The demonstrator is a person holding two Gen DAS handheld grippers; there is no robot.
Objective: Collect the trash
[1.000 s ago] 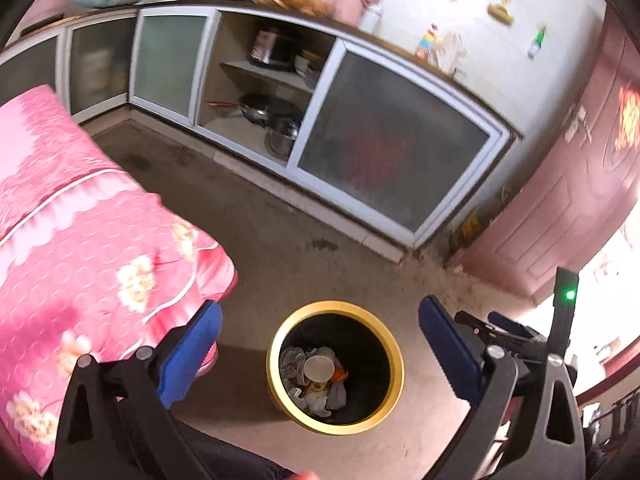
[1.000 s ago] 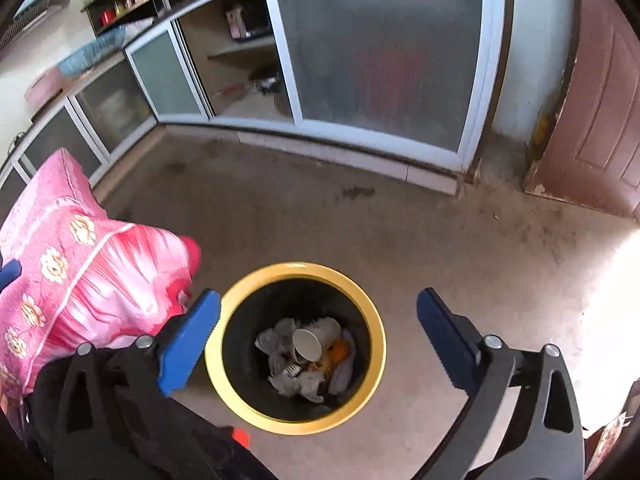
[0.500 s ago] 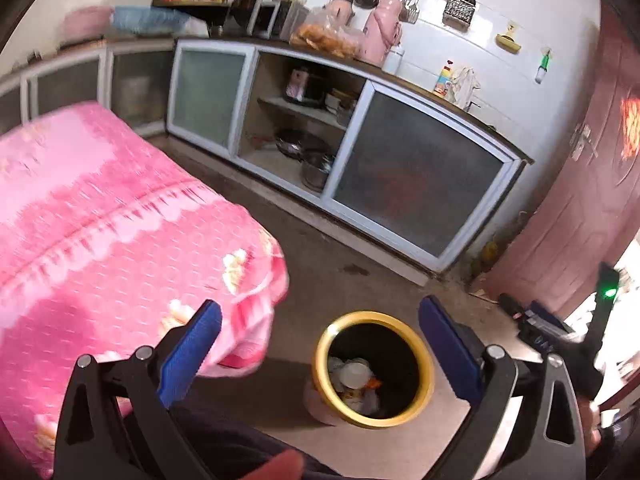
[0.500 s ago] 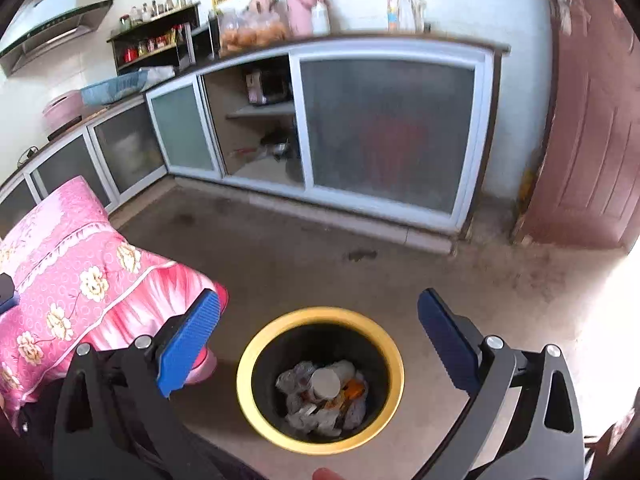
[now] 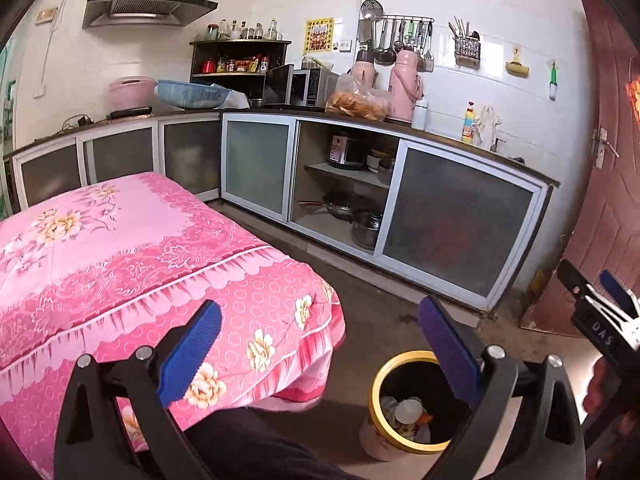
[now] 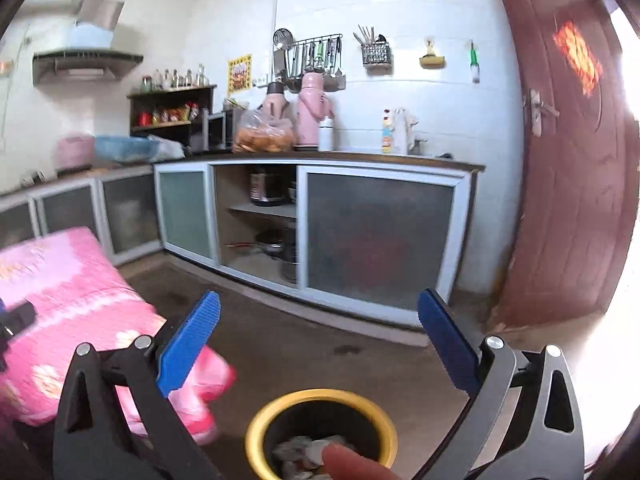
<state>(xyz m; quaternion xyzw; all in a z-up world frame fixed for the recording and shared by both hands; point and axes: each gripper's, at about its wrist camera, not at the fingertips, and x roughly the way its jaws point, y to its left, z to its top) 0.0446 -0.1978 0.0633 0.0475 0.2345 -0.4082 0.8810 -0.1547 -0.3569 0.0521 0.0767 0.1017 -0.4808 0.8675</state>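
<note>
A yellow-rimmed black trash bin (image 5: 380,384) stands on the floor beside the table, holding crumpled paper, a white cup (image 5: 408,410) and an orange scrap. In the right wrist view the bin (image 6: 256,428) is at the bottom, blurred. My left gripper (image 5: 320,344) is open and empty, raised above the table corner and the bin. My right gripper (image 6: 318,336) is open and empty, above and behind the bin; it also shows at the right edge of the left wrist view (image 5: 600,316).
A table under a pink floral cloth (image 5: 120,264) fills the left. Kitchen cabinets (image 5: 452,220) with frosted sliding doors run along the back, one bay open with pots. A dark red door (image 6: 572,200) stands at the right. Bare concrete floor (image 6: 312,344) lies between.
Both grippers have lifted and tilted up from looking down into the bin to facing the kitchen. The bin slid to the bottom of both views. Both stay open.
</note>
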